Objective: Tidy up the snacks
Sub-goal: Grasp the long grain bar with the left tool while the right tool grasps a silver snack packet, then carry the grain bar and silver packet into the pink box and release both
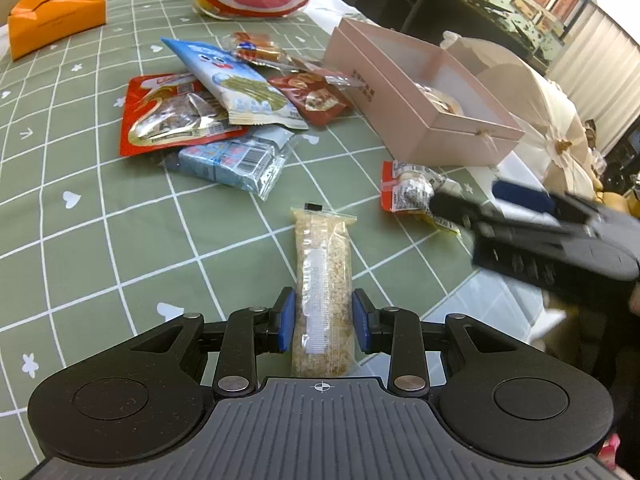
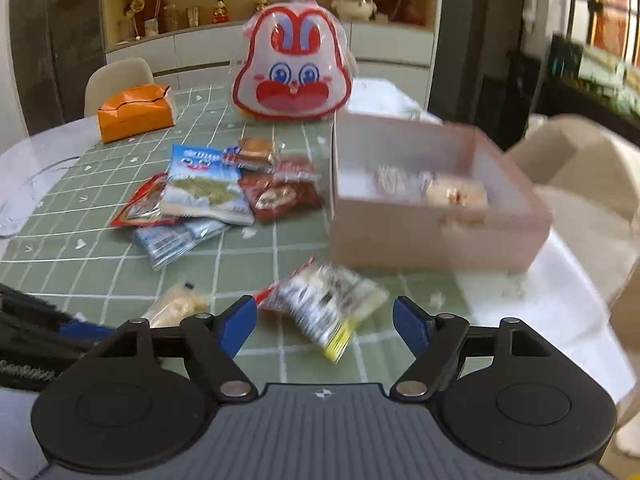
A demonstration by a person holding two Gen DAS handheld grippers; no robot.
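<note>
1. A long clear-wrapped bar of pale puffed grain (image 1: 323, 292) lies lengthwise at lower centre of the left wrist view, on the green grid-patterned cloth of the table (image 1: 100, 240).
2. A small red, white and yellow printed snack packet (image 2: 328, 304) sits crumpled on the table at lower centre of the right wrist view, motion-blurred.
3. At centre left of both views, a loose heap of snacks: a red foil pouch (image 1: 172, 114), a blue and white bag (image 1: 236, 84) lying over it, a dark red packet (image 1: 316, 98), and a clear pack of pale blue blocks (image 1: 236, 162) below.
4. The open pale pink cardboard box (image 1: 432, 128) stands at right of the heap; inside it, a few pale wrapped snacks (image 2: 456, 196) rest on the bottom.
5. A rabbit-face bag in red and white (image 2: 292, 80) stands at the far edge; an orange tissue box (image 1: 56, 12) is at upper left.
6. The left claw (image 1: 323, 322) points downward, its blue pads flanking the grain bar closely; whether they press on it cannot be told.
7. The right claw (image 2: 324, 320) is released, jaws wide, the printed packet between them untouched.
</note>
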